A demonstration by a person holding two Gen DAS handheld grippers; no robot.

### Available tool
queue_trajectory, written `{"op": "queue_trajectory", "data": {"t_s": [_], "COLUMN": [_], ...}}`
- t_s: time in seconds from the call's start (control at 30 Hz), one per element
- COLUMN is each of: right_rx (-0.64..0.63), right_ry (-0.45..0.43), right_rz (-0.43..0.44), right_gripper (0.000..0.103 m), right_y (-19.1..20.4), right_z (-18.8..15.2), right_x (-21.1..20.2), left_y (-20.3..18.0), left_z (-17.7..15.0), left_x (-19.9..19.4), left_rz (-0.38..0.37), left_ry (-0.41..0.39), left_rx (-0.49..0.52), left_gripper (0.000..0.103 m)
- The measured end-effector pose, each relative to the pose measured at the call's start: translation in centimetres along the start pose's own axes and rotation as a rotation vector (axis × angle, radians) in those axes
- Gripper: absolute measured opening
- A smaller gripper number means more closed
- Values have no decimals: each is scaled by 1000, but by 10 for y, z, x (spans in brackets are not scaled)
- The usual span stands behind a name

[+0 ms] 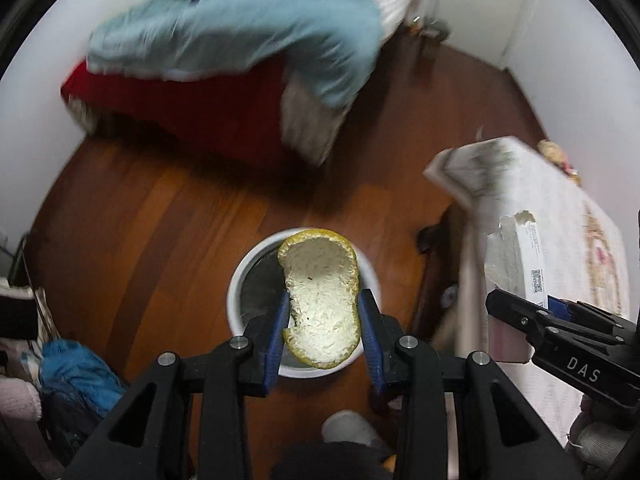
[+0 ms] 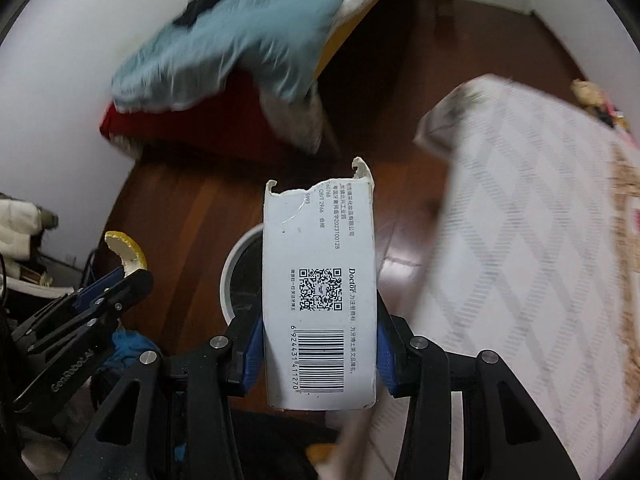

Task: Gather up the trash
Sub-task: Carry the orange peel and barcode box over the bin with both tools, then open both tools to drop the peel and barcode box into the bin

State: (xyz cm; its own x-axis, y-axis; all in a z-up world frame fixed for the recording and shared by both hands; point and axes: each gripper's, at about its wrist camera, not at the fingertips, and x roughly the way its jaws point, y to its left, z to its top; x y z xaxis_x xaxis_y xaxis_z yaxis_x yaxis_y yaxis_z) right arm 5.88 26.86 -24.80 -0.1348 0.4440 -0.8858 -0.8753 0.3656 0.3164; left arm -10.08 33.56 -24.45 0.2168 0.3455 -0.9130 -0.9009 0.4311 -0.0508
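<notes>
Round white bin (image 1: 240,280), contents apparently dark, unclear; left gripper (image 1: 323,320) pinches yellow citrus peel (image 1: 320,300) above it; right gripper (image 2: 320,356) clamps torn white cardboard box (image 2: 320,280).

Your peel (image 1: 320,300) shows rough, matt white pith, and your carton (image 2: 320,292) is smooth printed card (torn at the top). Below the carton, the white bin (image 2: 236,272) looks plastic on glossy wood floor (image 2: 180,208).

Peel (image 1: 320,300) yellow outside, white pith inside. Carton (image 2: 320,296) white with black barcode and QR code. Bin (image 1: 236,284) white, floor (image 1: 160,220) reddish-brown wood, blanket (image 1: 240,28) light blue.
</notes>
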Motion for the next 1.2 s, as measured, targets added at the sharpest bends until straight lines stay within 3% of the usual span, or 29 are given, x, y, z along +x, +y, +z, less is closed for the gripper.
{"op": "queue_trajectory", "data": {"t_s": [0.2,0.5,0.53,0.57,0.63,0.67,0.7,0.73,0.9,1.2], "right_rx": [-6,26,29,30,35,35,40,46,9,-84], "right_ry": [151,264,276,292,306,317,321,323,324,274], "right_rz": [4,5,12,25,35,33,28,22,-41,-131], "right_gripper": [48,48,48,48,52,59,87,103,103,103], "right_y": [30,34,34,34,32,31,31,29,32,47], "right_z": [15,18,19,19,22,21,20,19,16,9], "right_x": [111,214,222,231,243,248,250,251,247,201], "left_y": [52,81,83,86,93,97,100,102,109,107], "left_z": [8,10,10,10,8,7,5,4,-6,-22], "left_x": [93,160,161,162,159,158,157,156,143,101], "left_rz": [-63,-99,-101,-100,-85,-77,-56,-45,32,109], "left_ry": [197,308,308,310,294,293,298,293,257,190], "left_rx": [-80,-150,-156,-167,-182,-188,-194,-193,-185,-177], "left_gripper": [31,37,51,75,99,99,99,99,99,99]}}
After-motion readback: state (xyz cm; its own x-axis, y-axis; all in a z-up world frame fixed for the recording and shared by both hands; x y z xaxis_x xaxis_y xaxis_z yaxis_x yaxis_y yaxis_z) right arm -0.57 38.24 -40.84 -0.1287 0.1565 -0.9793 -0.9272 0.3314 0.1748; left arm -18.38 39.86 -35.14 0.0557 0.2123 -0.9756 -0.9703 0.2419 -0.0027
